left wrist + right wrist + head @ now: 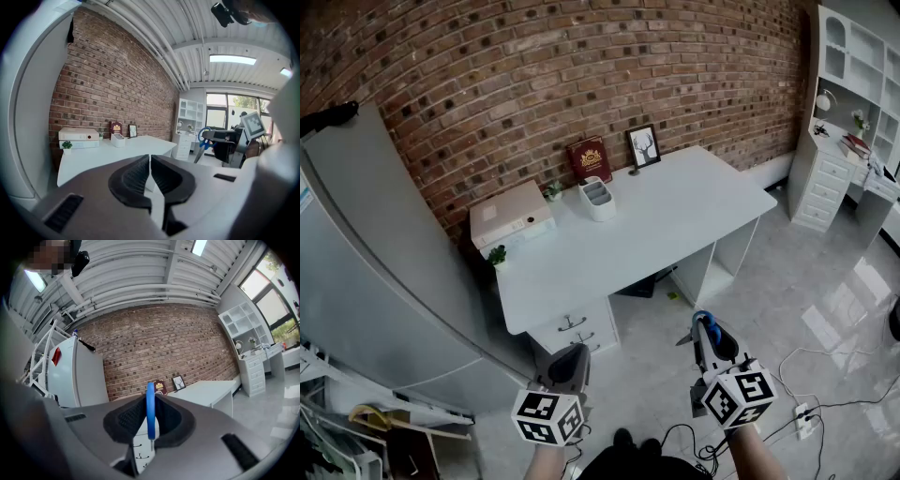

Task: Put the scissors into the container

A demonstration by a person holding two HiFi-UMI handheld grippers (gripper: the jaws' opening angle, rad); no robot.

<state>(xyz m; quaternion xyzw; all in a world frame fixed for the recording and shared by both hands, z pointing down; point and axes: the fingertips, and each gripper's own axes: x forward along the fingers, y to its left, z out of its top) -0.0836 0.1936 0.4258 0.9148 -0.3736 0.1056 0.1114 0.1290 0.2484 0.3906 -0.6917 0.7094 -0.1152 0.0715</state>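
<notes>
A home-office style room: white desk (675, 220) against a red brick wall (581, 75), framed picture (643, 147), white shelving unit (853, 66) far right.

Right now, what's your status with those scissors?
Left tool shut, empty. Right tool shut on scissors. Container on desk, well ahead. Floor cables off to the right.

scissors (149, 404): plastic handle | wall (581, 75): rough brick | desk (675, 220): smooth matt | floor (825, 300): glossy
</notes>
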